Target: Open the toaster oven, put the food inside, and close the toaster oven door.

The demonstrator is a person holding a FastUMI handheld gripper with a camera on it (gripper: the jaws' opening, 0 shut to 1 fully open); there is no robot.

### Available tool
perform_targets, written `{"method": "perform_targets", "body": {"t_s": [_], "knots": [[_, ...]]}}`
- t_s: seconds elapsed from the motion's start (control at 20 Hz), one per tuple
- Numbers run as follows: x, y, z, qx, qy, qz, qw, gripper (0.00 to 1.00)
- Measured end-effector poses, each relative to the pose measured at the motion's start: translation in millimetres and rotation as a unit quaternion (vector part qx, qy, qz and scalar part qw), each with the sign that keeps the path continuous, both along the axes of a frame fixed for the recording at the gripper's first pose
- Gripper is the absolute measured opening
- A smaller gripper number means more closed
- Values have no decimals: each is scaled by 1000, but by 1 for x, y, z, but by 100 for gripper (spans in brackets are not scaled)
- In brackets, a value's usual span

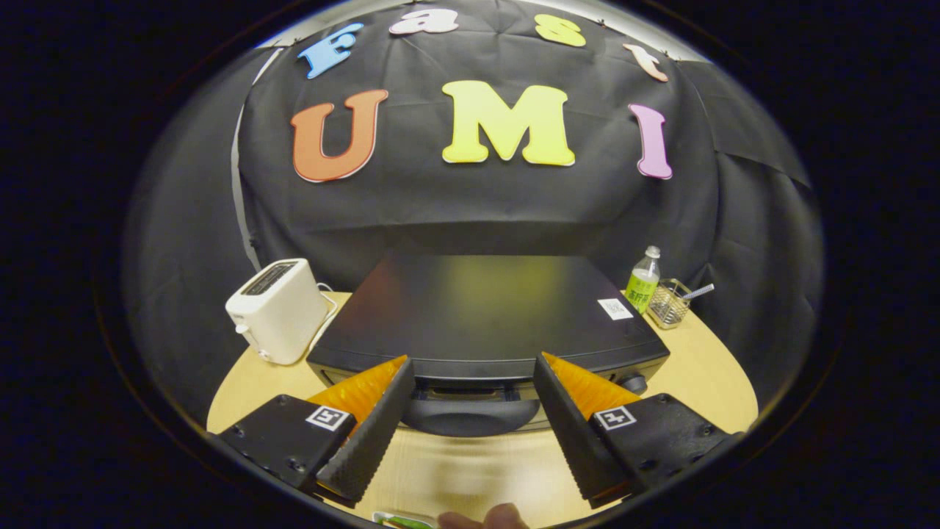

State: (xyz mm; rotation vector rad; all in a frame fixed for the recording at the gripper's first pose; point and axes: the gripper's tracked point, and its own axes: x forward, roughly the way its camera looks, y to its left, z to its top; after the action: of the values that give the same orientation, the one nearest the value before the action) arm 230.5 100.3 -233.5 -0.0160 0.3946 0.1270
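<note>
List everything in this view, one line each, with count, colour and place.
Toaster oven: one, black, on the table just ahead of the fingers, door shut.
Handle: one, dark, on the oven's front, between the fingers.
Knob: one, dark, on the oven's front, right of the handle.
Toaster: one, white, left of the oven.
Bottle: one, clear with green label, right of the oven at the back.
Basket: one, wire, beside the bottle.
Table: one, light wood.
Fingertip: a person's, nearest the camera.
Gripper: one, open, fingers either side of the handle.
</note>
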Motion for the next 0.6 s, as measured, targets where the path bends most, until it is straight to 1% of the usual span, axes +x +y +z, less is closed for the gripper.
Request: {"method": "perform_targets", "body": {"t_s": [0.2,0.3,0.55,0.6], "knots": [[-2,-5,-17,1,17,4,1000,100],[-1,-6,-15,-3,15,10,1000,100],[-1,-6,-19,-16,19,-7,1000,100],[-2,-5,-20,-9,18,-10,1000,100]]}}
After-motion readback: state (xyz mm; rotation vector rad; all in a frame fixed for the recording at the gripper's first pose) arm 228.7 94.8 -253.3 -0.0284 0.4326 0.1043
